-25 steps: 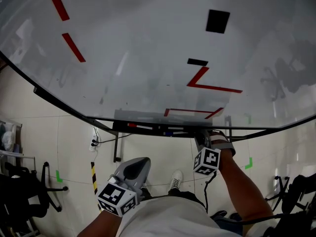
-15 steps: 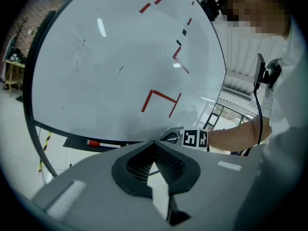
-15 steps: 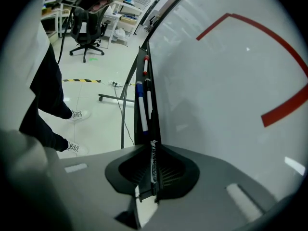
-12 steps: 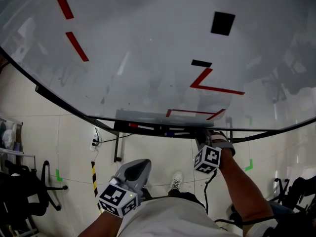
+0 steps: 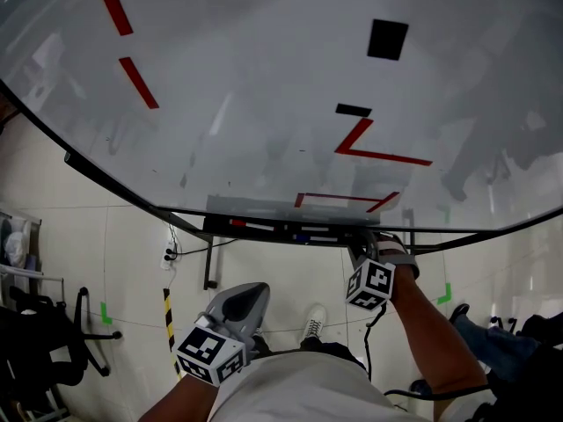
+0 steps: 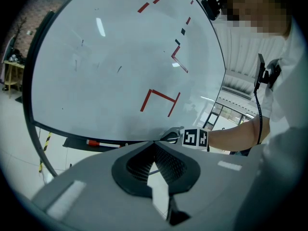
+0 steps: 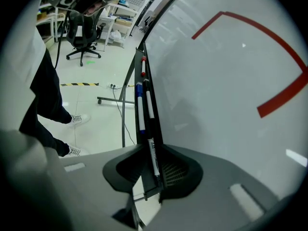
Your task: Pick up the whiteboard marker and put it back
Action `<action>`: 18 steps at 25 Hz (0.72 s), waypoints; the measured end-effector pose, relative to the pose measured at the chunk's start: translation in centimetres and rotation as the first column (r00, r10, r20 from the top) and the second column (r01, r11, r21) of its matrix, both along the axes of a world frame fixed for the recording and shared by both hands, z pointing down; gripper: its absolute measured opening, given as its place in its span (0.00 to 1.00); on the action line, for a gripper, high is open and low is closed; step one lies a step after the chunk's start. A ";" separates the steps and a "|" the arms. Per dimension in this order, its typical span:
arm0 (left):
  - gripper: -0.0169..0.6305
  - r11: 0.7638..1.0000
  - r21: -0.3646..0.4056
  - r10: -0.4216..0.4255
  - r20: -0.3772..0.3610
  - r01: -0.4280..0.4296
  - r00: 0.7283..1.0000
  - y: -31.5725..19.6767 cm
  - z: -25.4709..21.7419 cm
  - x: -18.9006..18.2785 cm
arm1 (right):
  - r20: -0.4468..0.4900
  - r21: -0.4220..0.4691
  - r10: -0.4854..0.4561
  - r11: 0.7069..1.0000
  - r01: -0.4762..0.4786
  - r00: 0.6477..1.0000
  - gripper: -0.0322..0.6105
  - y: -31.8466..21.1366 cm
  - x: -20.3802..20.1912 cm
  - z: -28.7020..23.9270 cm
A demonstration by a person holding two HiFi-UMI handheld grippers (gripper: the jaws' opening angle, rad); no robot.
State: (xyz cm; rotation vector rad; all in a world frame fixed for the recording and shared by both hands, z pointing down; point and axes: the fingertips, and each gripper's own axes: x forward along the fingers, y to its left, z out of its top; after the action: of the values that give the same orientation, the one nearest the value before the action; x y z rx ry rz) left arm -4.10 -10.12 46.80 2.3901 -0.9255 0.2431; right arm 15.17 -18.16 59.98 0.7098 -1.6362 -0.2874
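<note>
White whiteboard marker (image 7: 153, 158), red-lined whiteboard (image 5: 264, 77)

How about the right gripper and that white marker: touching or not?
Touching. The right gripper view shows the whiteboard marker lying between the jaws of the right gripper, pinched from both sides with no gap.

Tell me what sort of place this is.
Probably an office or lab workroom: a large whiteboard with red marks, a marker tray along its lower edge, and a wheeled office chair on a tiled floor.

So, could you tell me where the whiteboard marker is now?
The whiteboard marker lies between the right gripper's jaws in that gripper's view, at the tray, just before the blue-capped marker.
</note>
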 end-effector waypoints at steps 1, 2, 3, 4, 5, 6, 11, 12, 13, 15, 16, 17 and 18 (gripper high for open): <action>0.05 1.000 0.001 -0.001 0.000 0.001 1.000 0.0 0.0 0.0 | 0.006 0.001 0.005 1.000 -0.005 1.000 0.18 0.1 0.1 -0.1; 0.05 1.000 0.002 -0.002 0.000 0.002 1.000 0.0 0.0 0.1 | 0.016 0.003 0.012 1.000 -0.012 1.000 0.18 0.3 0.1 -0.2; 0.05 1.000 0.002 -0.001 -0.001 0.001 1.000 0.0 0.0 0.1 | 0.031 0.008 0.020 1.000 -0.021 0.999 0.16 0.4 0.1 -0.4; 0.05 1.000 0.003 0.001 -0.001 -0.001 1.000 0.1 -0.1 0.3 | 0.052 0.016 0.032 0.999 -0.033 0.998 0.13 0.6 0.1 -0.7; 0.05 1.000 0.005 0.004 -0.002 -0.004 1.000 0.2 -0.1 0.4 | 0.079 0.025 0.047 0.998 -0.049 0.996 0.08 0.7 0.2 -1.1; 0.05 1.000 0.008 0.006 -0.003 -0.006 1.000 0.2 -0.1 0.7 | 0.110 0.030 0.066 0.997 -0.069 0.992 0.05 0.8 0.3 -1.5; 0.05 1.000 0.031 0.002 0.005 -0.002 1.000 0.2 -0.5 1.6 | 0.356 -0.043 0.200 0.979 -0.198 0.913 0.05 2.1 0.1 -3.8; 0.05 0.999 0.039 -0.001 0.007 0.001 1.000 0.2 -0.6 1.7 | 0.444 -0.084 0.248 0.968 -0.236 0.861 0.05 2.4 0.1 -4.8; 0.05 0.999 0.048 -0.007 0.008 0.007 1.000 0.1 -0.9 1.9 | 0.545 -0.138 0.303 0.952 -0.273 0.782 0.05 2.6 0.1 -6.1; 0.05 0.998 0.061 -0.028 0.007 0.028 1.000 -0.1 -1.3 2.0 | 0.726 -0.266 0.410 0.908 -0.324 0.552 0.05 3.3 0.3 -9.3; 0.05 0.997 0.067 -0.040 0.008 0.040 0.999 -0.1 -1.5 2.0 | 0.784 -0.320 0.445 0.887 -0.331 0.433 0.05 3.8 0.5 -11.0; 0.05 0.996 0.073 -0.051 0.008 0.051 0.999 0.0 -1.8 2.0 | 0.822 -0.354 0.460 0.874 -0.332 0.335 0.05 4.2 0.8 -12.6; 0.05 0.995 0.081 -0.061 0.007 0.060 0.998 0.2 -2.2 2.0 | 0.848 -0.366 0.458 0.870 -0.332 0.266 0.05 4.7 1.1 -14.1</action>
State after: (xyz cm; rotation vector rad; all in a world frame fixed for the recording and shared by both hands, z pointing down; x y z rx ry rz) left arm -2.09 -9.95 44.61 2.4315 -1.0286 0.1975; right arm 16.32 -13.45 45.87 1.3107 -2.4081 0.7654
